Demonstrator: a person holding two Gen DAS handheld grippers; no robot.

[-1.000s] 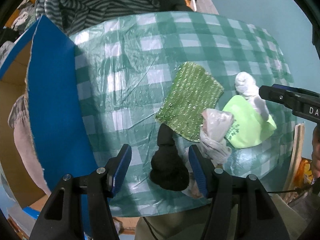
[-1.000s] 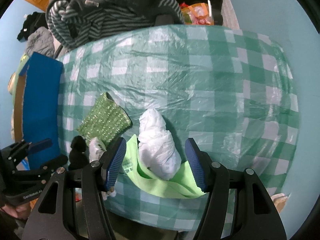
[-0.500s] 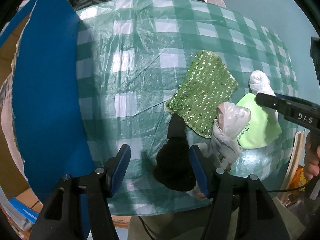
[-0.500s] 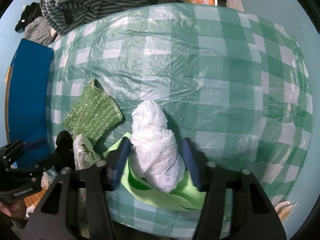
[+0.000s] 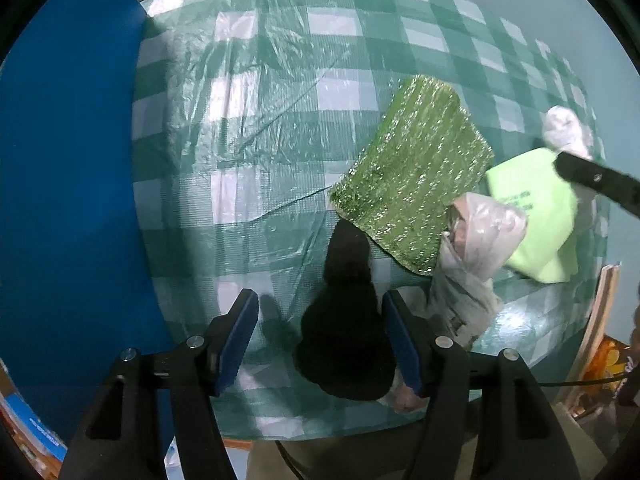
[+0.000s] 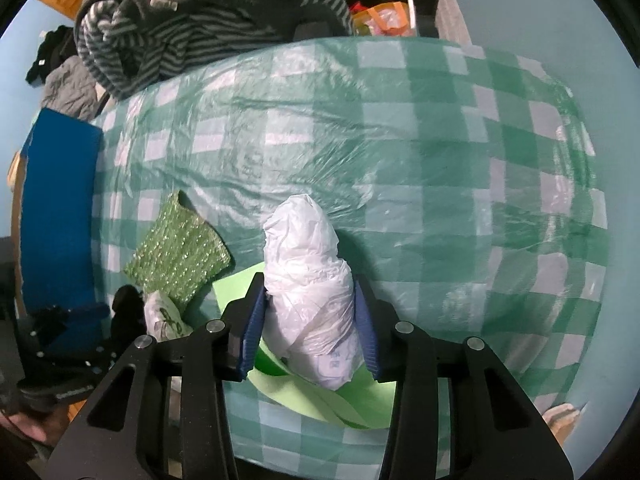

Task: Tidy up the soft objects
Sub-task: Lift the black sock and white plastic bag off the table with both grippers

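Observation:
My right gripper (image 6: 310,300) is shut on a white crumpled plastic bag (image 6: 308,280), which lies on a light green cloth (image 6: 340,400). My left gripper (image 5: 320,320) is open around a black soft bundle (image 5: 344,328) near the table's front edge; its right pad touches the bundle. A sparkly green cloth (image 5: 412,184) lies flat beyond it, and also shows in the right wrist view (image 6: 180,256). A pale knotted plastic bag (image 5: 476,236) sits right of the black bundle. The white bag (image 5: 564,128) and green cloth (image 5: 536,216) appear at far right.
The table wears a green checked plastic cover (image 6: 400,140). A blue board (image 5: 68,200) stands along its left side. Striped clothes (image 6: 180,20) are piled behind the table. A wooden frame (image 5: 600,320) leans at the right.
My right gripper has closed on the white bag. My left gripper has moved forward and lower around the black bundle, staying open.

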